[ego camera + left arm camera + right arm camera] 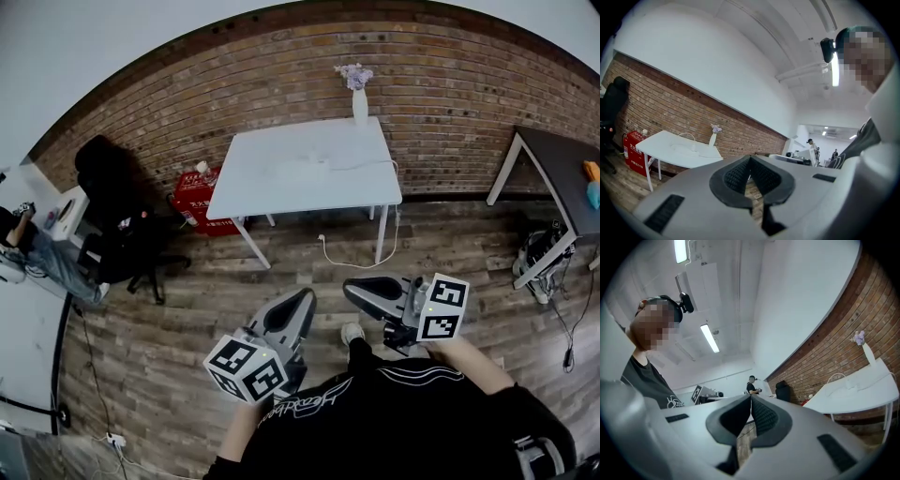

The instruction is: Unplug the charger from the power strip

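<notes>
- Both grippers are up by the person's chest, well apart from the table (272, 192).
- Left gripper (304, 296): jaws closed tip to tip, nothing between them.
- Right gripper (351, 289): same deal, jaws together and empty.
- The power strip (305, 170) lies around the middle of the white table, against the brick wall (187, 103). It's too small to pick the charger out from it.
- A white cable (370, 165) runs from it to the table's right edge and hangs down to the floor.
- A vase (360, 105) stands at the far right corner.
</notes>
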Demonstrator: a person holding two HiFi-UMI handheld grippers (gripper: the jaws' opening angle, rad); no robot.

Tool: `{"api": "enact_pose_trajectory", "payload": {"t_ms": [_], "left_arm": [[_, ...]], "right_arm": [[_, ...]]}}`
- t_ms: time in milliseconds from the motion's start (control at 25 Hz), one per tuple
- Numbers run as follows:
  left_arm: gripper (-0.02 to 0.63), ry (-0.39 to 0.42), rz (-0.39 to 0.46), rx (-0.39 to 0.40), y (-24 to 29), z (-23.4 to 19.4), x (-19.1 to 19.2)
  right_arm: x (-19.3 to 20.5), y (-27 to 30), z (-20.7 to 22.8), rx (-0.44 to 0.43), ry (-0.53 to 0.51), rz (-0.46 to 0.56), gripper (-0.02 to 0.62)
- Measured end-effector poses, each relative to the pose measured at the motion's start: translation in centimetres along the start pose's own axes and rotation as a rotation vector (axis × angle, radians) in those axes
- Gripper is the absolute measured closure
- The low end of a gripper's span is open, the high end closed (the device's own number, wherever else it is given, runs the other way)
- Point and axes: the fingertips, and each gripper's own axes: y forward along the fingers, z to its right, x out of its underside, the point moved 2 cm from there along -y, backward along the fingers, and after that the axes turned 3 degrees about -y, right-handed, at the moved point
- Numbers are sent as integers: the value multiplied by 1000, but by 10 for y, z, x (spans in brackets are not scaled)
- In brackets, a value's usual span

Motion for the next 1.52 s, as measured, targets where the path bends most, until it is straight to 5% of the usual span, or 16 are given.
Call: {"api": "enact_pose_trajectory", "payload": {"t_ms": [560,880,1520], "left_arm": [[604,-80,-67,-54,141,-159,-44],[604,-92,-103,-26,242,-234,-70],[604,-61,-154,-42,311,-314,-82]], "right_arm": [[-28,64,208,24,102,-15,597],[-48,92,316,56,68,-64,597],[-66,97,418,135,20,-90,597]]}}
